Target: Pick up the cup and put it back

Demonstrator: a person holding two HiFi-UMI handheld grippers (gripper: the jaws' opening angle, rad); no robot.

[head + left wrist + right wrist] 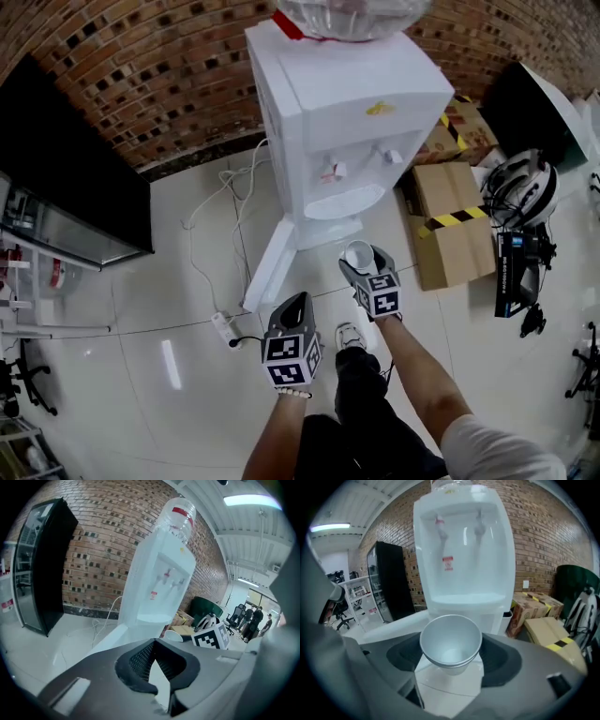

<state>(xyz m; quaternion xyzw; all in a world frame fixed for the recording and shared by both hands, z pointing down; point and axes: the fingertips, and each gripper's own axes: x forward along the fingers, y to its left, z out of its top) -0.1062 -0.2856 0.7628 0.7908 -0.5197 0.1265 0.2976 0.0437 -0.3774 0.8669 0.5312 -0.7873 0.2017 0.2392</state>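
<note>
Cup (358, 253) held upright before the water dispenser (347, 122)
The right gripper (451, 653) clasps it by its sides, mouth up, facing the drip tray (466, 599), apparently poised to set it down there; the left gripper (154, 641), clenched on nothing, hangs clear alongside.

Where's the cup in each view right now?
Head view: cup just right of centre, in the right gripper.
Left gripper view: low, right of centre, only its rim showing.
Right gripper view: centre, between the fingers.
Shared landmark: the dispenser, beyond the cup in all three.
</note>
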